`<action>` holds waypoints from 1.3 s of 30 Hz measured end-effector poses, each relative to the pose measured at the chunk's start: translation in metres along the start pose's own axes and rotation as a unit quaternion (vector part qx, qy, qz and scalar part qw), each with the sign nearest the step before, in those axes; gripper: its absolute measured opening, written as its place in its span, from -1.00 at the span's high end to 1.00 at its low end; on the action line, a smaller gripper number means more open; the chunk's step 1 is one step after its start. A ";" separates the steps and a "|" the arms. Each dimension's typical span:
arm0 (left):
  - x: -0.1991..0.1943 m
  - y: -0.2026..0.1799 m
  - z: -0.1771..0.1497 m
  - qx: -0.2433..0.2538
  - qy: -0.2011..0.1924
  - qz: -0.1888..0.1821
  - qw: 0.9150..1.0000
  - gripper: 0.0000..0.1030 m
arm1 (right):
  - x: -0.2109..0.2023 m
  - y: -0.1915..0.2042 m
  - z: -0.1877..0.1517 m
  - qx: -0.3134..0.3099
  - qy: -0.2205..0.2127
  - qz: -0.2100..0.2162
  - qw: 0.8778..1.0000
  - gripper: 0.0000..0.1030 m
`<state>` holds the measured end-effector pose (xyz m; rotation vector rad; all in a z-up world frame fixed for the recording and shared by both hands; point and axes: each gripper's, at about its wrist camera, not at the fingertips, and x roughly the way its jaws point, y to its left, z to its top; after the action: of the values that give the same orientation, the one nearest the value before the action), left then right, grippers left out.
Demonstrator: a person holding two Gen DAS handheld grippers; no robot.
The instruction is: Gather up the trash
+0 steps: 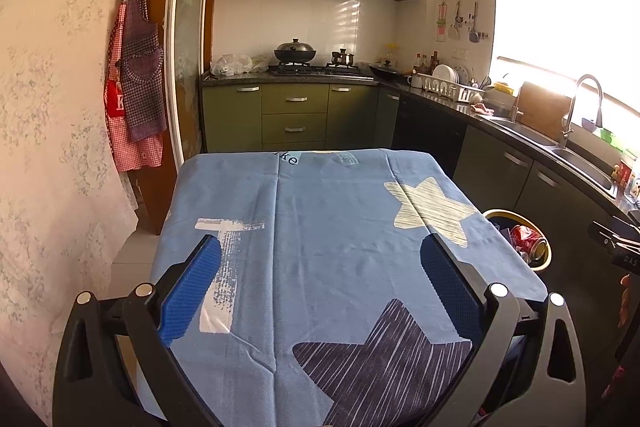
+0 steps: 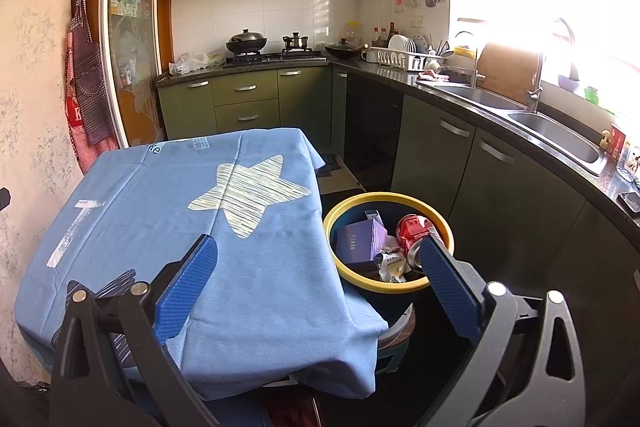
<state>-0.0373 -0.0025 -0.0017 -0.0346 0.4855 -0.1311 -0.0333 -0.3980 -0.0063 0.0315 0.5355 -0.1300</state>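
Here, the table (image 1: 320, 247) fills most of what I see, draped in a blue cloth (image 2: 192, 239) with a pale star (image 2: 246, 195) and a dark star (image 1: 384, 359) printed on it. Off the table's right edge stands the bin (image 2: 332, 215), dark with a yellow rim, down on the floor beside the green cabinets (image 2: 440, 163). In it lie a purple box (image 2: 358, 239), a crushed red can (image 2: 412, 227) and a crumpled wrapper (image 2: 390, 263). My left gripper (image 1: 320, 263) hangs over the cloth, fingers spread wide, nothing between them. My right gripper (image 2: 316, 259) is just as wide and empty, its right finger (image 2: 448, 283) over the bin's rim.
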 end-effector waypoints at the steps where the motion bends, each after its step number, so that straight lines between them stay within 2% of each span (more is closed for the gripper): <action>1: 0.000 0.000 0.000 0.000 0.001 0.000 1.000 -0.91 | 0.000 -0.001 0.000 0.000 0.000 0.000 1.000 -0.87; 39: 0.003 -0.002 -0.003 0.004 0.006 -0.006 1.000 -0.91 | 0.004 0.003 -0.006 0.004 0.004 0.001 1.000 -0.87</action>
<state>-0.0366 -0.0044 -0.0058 -0.0290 0.4972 -0.1442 -0.0329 -0.3952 -0.0137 0.0410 0.5420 -0.1307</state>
